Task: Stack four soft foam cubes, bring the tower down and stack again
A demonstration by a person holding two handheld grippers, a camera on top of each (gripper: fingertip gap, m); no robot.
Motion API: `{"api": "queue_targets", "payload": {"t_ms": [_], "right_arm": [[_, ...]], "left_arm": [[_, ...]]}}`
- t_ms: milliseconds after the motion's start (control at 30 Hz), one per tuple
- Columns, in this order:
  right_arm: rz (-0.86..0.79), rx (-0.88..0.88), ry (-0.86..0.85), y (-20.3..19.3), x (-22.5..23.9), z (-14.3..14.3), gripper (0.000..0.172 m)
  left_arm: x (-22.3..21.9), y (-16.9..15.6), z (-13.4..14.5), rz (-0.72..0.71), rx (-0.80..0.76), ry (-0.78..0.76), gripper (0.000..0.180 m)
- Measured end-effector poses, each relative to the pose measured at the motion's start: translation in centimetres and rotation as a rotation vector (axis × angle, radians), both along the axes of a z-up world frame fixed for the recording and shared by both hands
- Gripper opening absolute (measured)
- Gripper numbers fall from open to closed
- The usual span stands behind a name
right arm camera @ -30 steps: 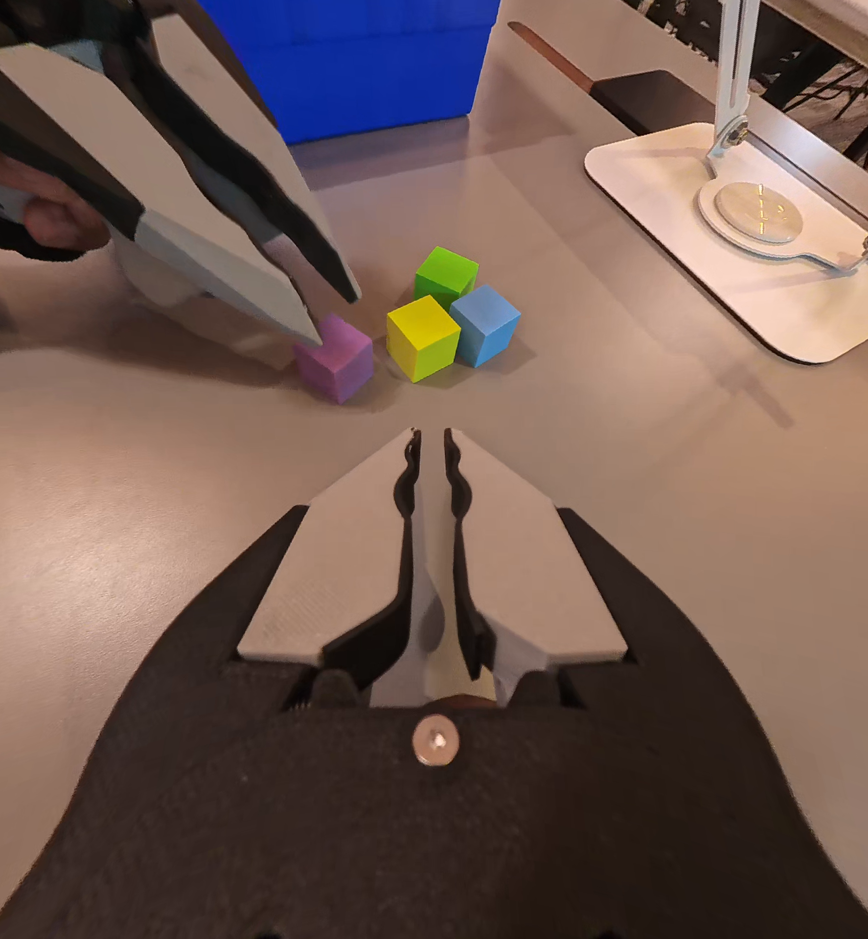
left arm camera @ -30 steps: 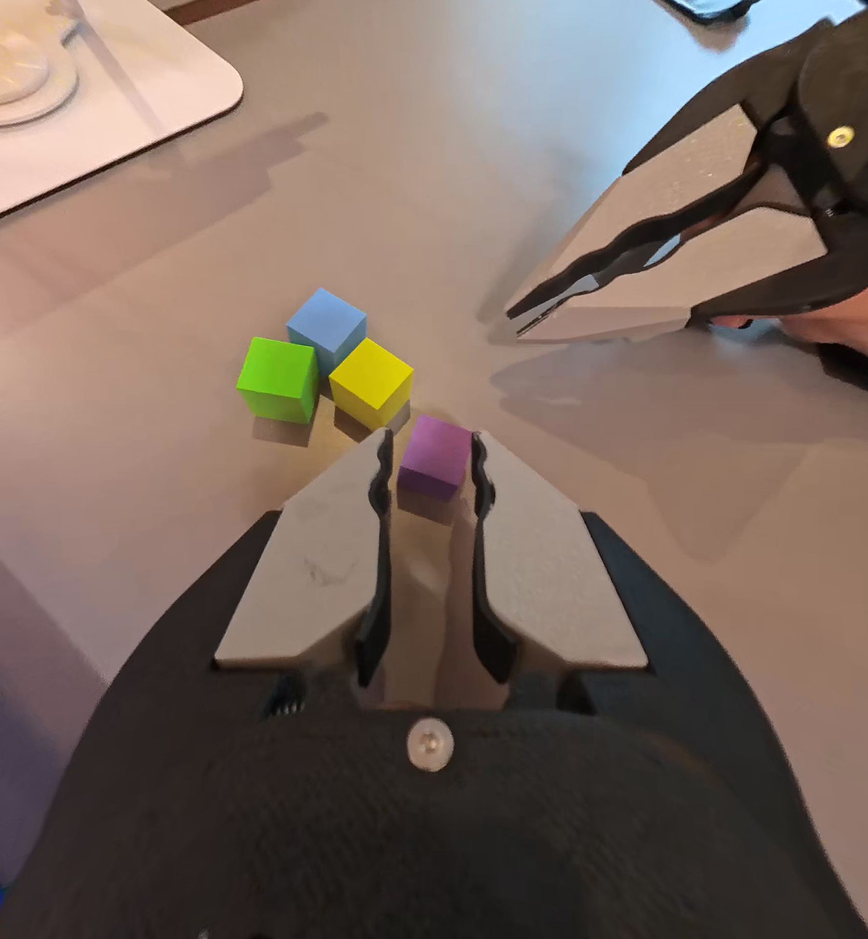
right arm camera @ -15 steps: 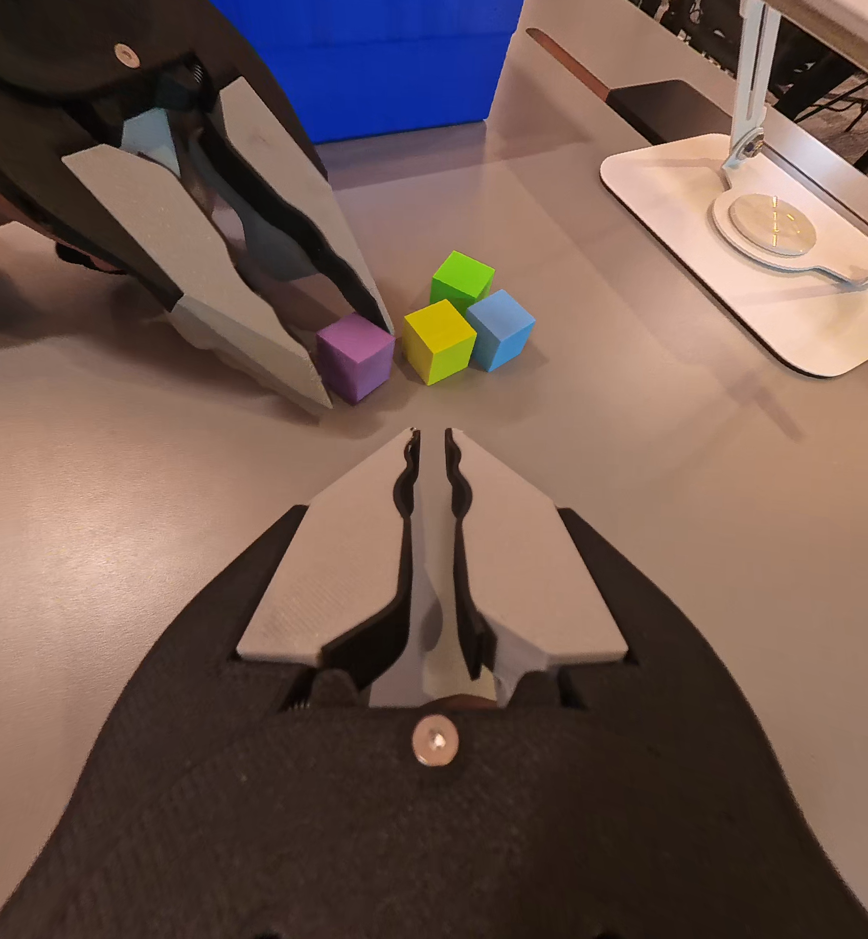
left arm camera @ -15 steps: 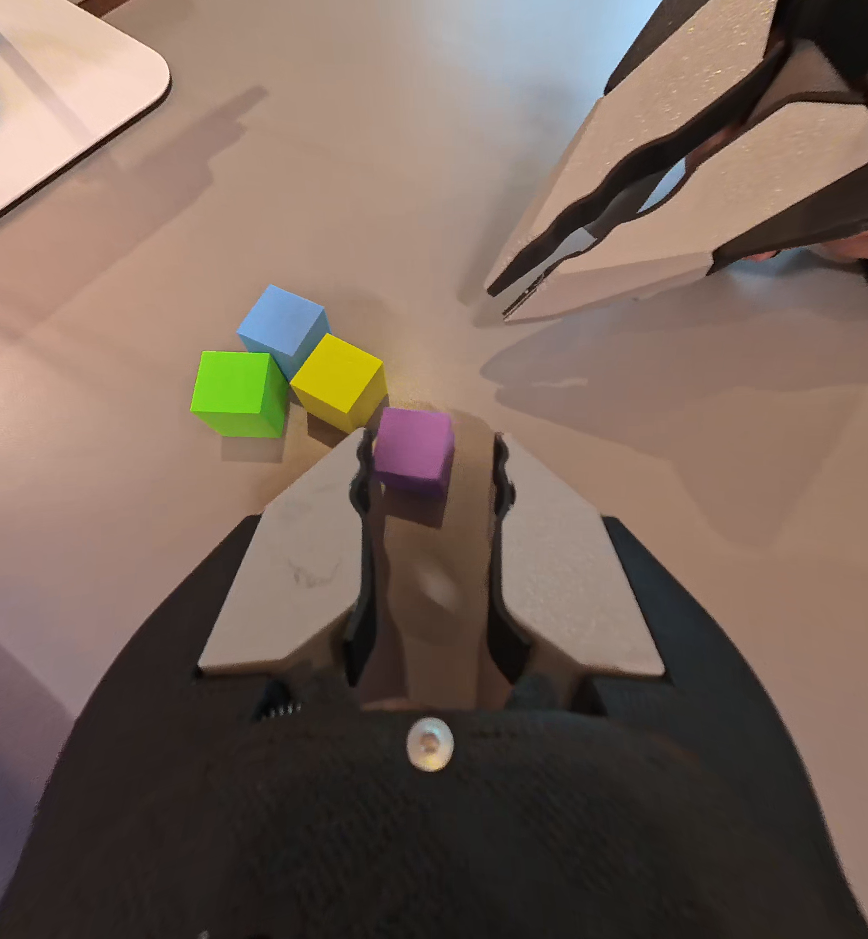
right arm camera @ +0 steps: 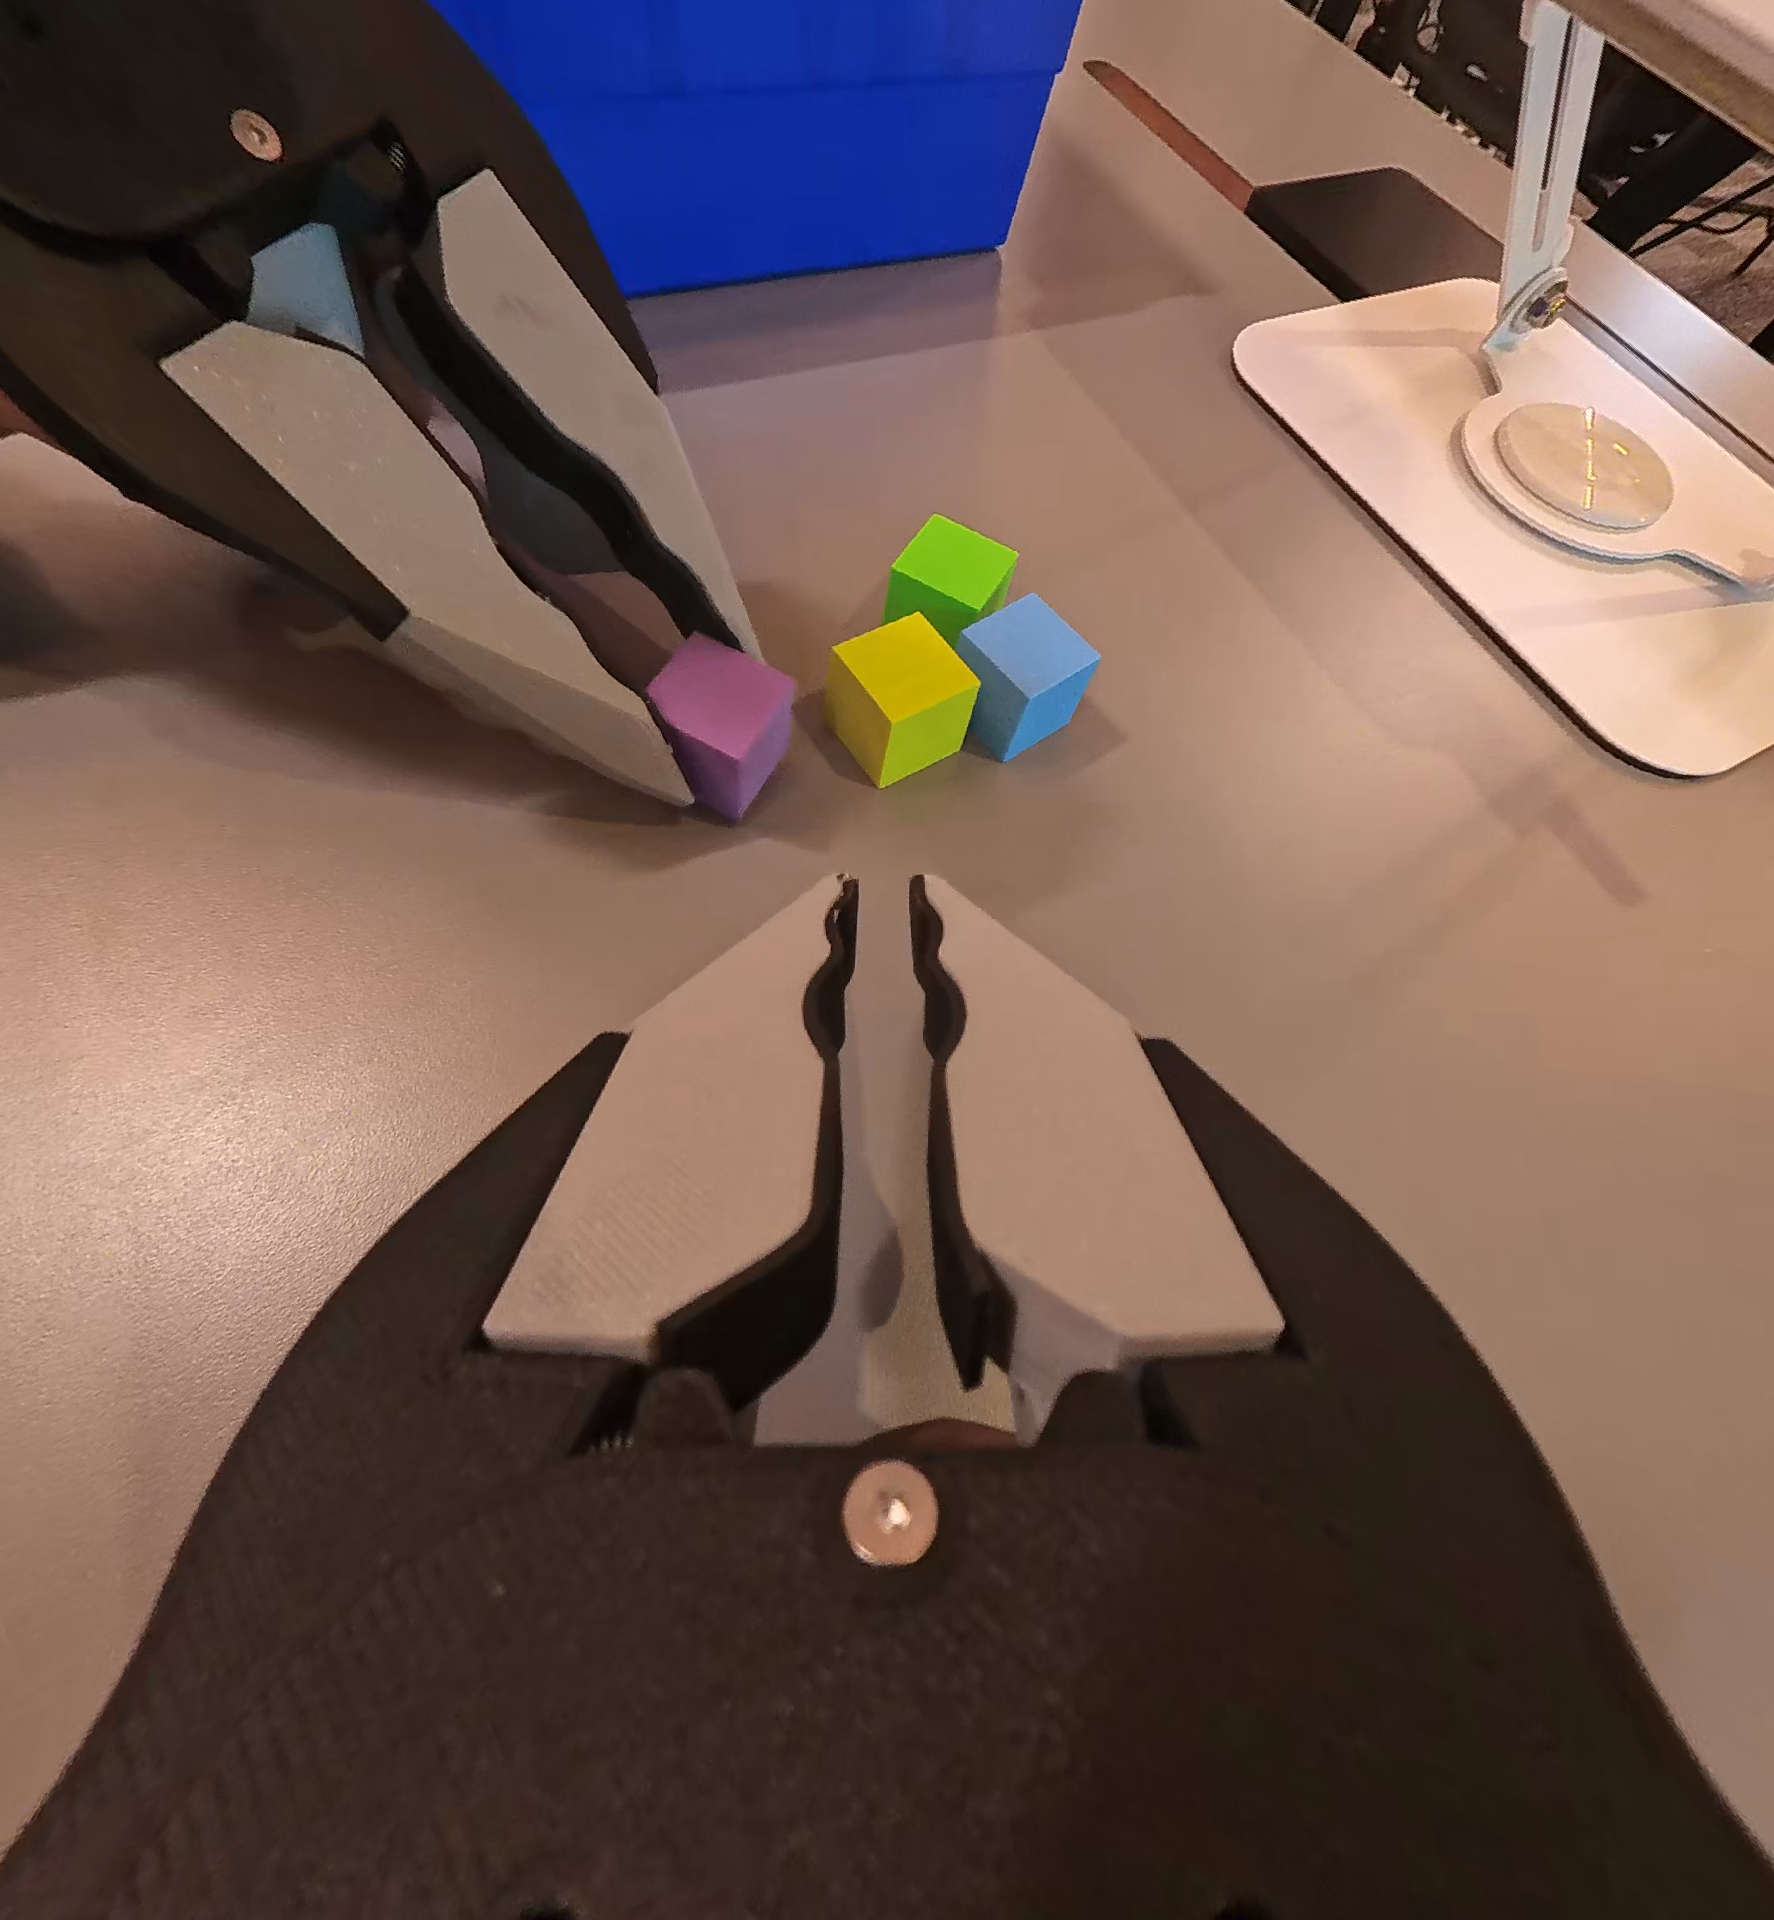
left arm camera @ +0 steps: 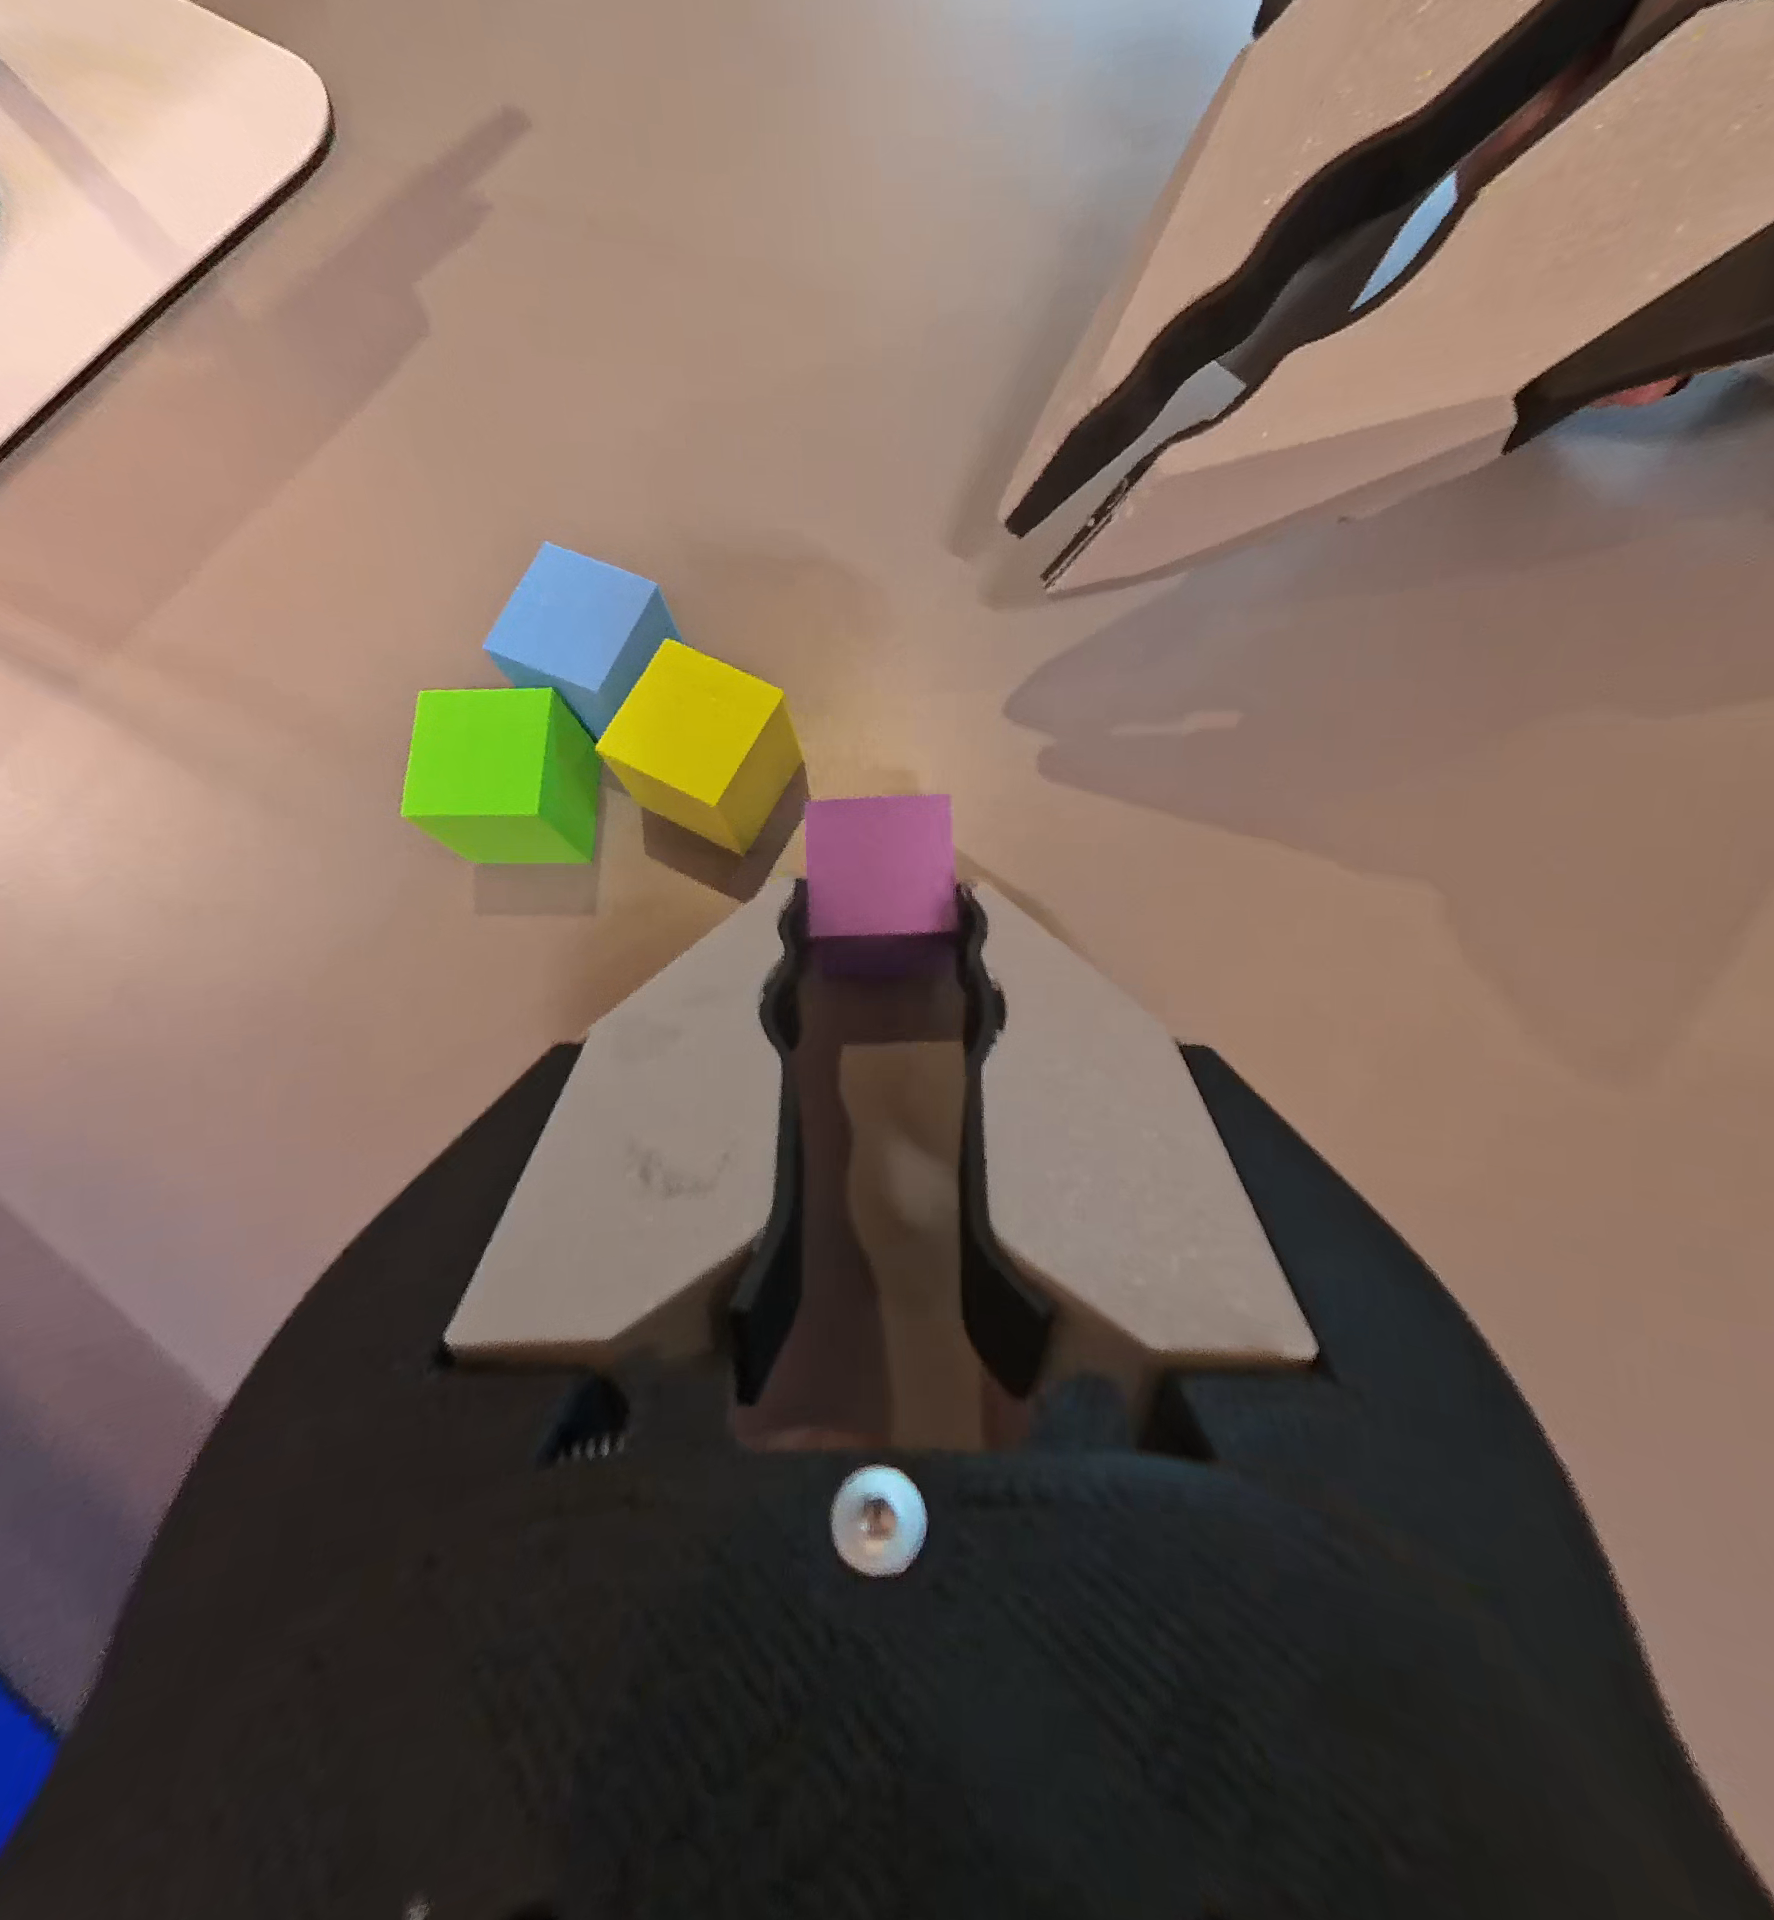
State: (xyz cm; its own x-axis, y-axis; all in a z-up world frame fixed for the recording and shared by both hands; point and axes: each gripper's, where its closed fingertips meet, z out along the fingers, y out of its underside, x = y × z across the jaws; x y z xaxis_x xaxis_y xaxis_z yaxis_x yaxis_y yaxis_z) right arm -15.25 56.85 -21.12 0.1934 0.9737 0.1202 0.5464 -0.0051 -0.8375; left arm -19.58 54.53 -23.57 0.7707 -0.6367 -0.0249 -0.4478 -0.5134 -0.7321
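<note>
Left wrist view: left gripper (left arm camera: 881, 914) clamped on purple cube (left arm camera: 878, 862) at frame centre, both pads against cube sides, only tips engaged. Yellow cube (left arm camera: 701, 732), green cube (left arm camera: 493, 769), blue cube (left arm camera: 576, 618) clustered on table (left arm camera: 1382, 1039) left of centre, none stacked. Best done with light squeeze, straight lift, then square lowering onto chosen base.

Right wrist view: right gripper (right arm camera: 881, 894) narrow, nothing between pads, low centre, apart from cubes. Purple cube (right arm camera: 722, 712) seemingly resting on table, left of yellow cube (right arm camera: 898, 696). Worth keeping right gripper clear of cluster.
</note>
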Motion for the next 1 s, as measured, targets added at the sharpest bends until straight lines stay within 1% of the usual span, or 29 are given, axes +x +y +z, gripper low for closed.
{"api": "queue_targets", "payload": {"t_ms": [67, 200, 333, 367, 400, 433, 500, 533, 667, 867, 1000], "right_arm": [[0.002, -0.013, -0.006, 0.0, -0.1, -0.2, 0.008], [0.012, -0.061, -0.008, -0.2, -0.6, -0.4, 0.017], [-0.002, -0.103, 0.029, -0.1, -1.7, 0.3, 0.025], [-0.008, -0.106, 0.035, -0.1, -1.9, 0.4, 0.026], [-0.018, -0.096, 0.039, 0.0, -1.9, 0.5, 0.026], [-0.028, -0.076, 0.039, 0.2, -1.9, 0.7, 0.026], [-0.048, -0.032, 0.034, 0.7, -1.5, 1.0, 0.025], [-0.059, -0.022, 0.037, 1.0, -1.3, 1.2, 0.024], [-0.081, -0.068, 0.08, 1.5, -0.6, 1.9, 0.024], [-0.08, -0.093, 0.077, 1.9, 0.1, 1.5, 0.024], [-0.055, -0.091, 0.082, 1.7, 0.1, 1.9, 0.024]], "left_arm": [[-0.1, -0.2, -0.1, -0.001, -0.019, -0.007, 0.026], [0.1, -0.9, -0.6, -0.029, -0.062, -0.003, 0.026], [0.4, -1.0, -0.7, -0.049, -0.04, 0.042, 0.026], [0.5, -1.0, -0.7, -0.055, -0.032, 0.052, 0.029], [0.8, -1.0, -0.7, -0.063, -0.026, 0.057, 0.035], [1.0, -1.1, -0.7, -0.072, -0.023, 0.057, 0.035], [1.6, -1.1, -0.7, -0.087, -0.016, 0.058, 0.026], [1.9, -1.1, -0.7, -0.088, -0.012, 0.06, 0.026], [2.4, -1.0, -0.7, -0.093, 0.006, 0.082, 0.026], [4.0, -1.8, -0.6, -0.206, 0.064, 0.122, 0.025], [5.9, -2.3, -0.6, -0.323, 0.082, 0.081, 0.025]]}}
